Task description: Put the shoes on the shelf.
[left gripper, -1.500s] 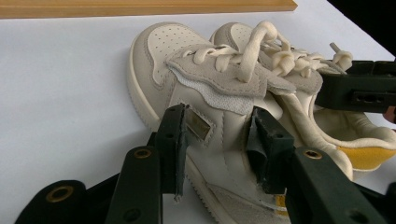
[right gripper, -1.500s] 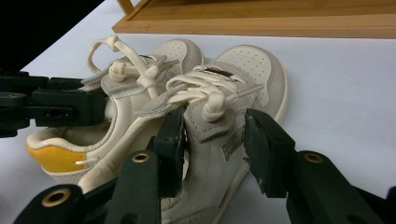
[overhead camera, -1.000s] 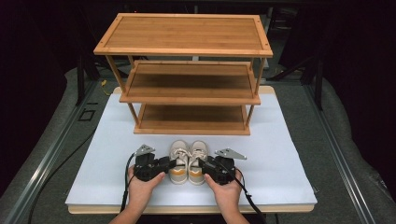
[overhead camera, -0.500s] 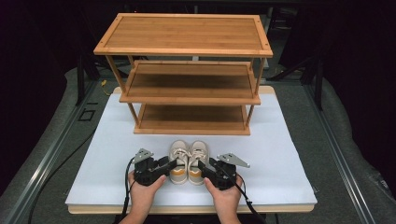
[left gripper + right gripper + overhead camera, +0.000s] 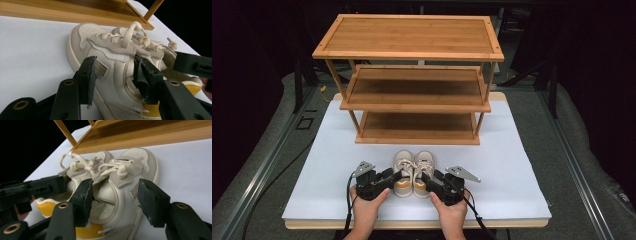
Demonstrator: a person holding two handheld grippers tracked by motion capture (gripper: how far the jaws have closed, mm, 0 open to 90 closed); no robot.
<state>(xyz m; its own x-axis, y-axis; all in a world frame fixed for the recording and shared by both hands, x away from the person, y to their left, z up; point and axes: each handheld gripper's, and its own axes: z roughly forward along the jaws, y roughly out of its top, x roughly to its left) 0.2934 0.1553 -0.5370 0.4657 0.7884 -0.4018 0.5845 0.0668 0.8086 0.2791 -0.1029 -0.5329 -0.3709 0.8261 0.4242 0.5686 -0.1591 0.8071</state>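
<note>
Two small cream sneakers with yellow heels stand side by side on the white table top, toes toward the rack. My left gripper reaches the left shoe from its heel side. In the left gripper view my left gripper straddles the shoe's outer wall, one pad outside, one in the opening. My right gripper does the same on the right shoe, and its own view shows my right gripper around that shoe. Both jaws have just been opening; their pads stand off the leather.
A three-tier bamboo shoe rack stands just beyond the shoes, its bare bottom shelf facing them. The white table top spreads to both sides. Cables trail from both grippers over the near edge. Dark floor surrounds the table.
Both pairs of jaws have spread a little wider around the shoes. Hands and shoes stay where they were.
</note>
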